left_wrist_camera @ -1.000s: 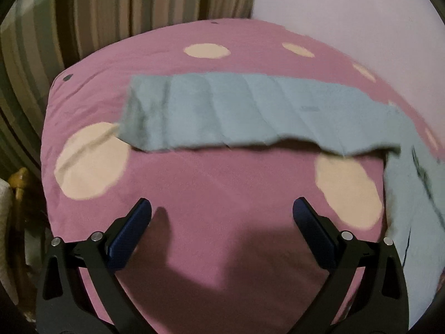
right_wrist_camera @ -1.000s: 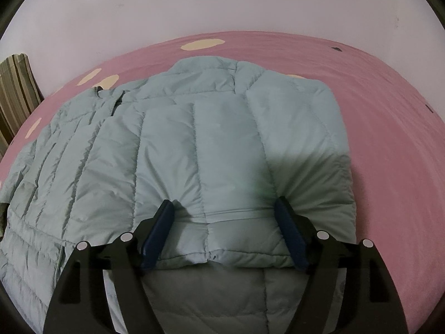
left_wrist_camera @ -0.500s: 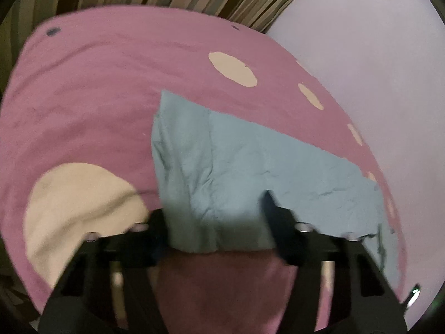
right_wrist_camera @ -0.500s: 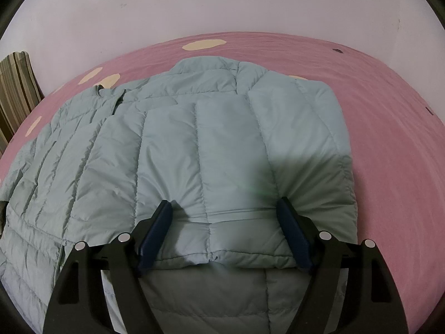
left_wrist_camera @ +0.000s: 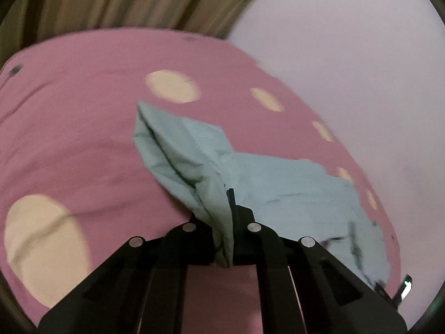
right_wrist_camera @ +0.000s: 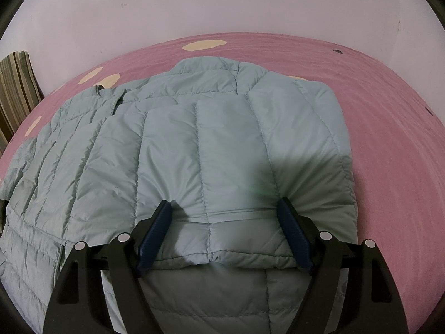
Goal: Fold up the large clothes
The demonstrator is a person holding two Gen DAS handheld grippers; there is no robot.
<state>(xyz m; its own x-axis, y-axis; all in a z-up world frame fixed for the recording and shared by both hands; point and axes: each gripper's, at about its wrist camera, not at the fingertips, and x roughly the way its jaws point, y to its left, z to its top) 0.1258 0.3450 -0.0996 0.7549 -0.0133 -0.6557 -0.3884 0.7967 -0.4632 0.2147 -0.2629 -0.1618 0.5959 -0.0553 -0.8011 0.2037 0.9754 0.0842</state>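
A pale blue-green quilted puffer jacket (right_wrist_camera: 200,144) lies spread on the pink bed, one sleeve folded across its body. My right gripper (right_wrist_camera: 225,214) is open, its blue-padded fingers (right_wrist_camera: 155,231) resting on the folded sleeve's cuff end, one at each side. In the left wrist view my left gripper (left_wrist_camera: 228,217) is shut on the end of the jacket's other sleeve (left_wrist_camera: 180,161), which is bunched and lifted off the bed. The jacket's body (left_wrist_camera: 306,194) stretches away to the right.
The bed has a pink cover (left_wrist_camera: 69,139) with cream spots (left_wrist_camera: 172,86). A pale wall (right_wrist_camera: 194,5) runs behind it. A striped curtain (left_wrist_camera: 125,0) hangs at the bed's far end and shows at the left edge of the right wrist view (right_wrist_camera: 14,89).
My left gripper moved forward onto the flat sleeve's end, shut on it and lifted it, bunching the fabric. The right gripper has stayed open on the folded sleeve.
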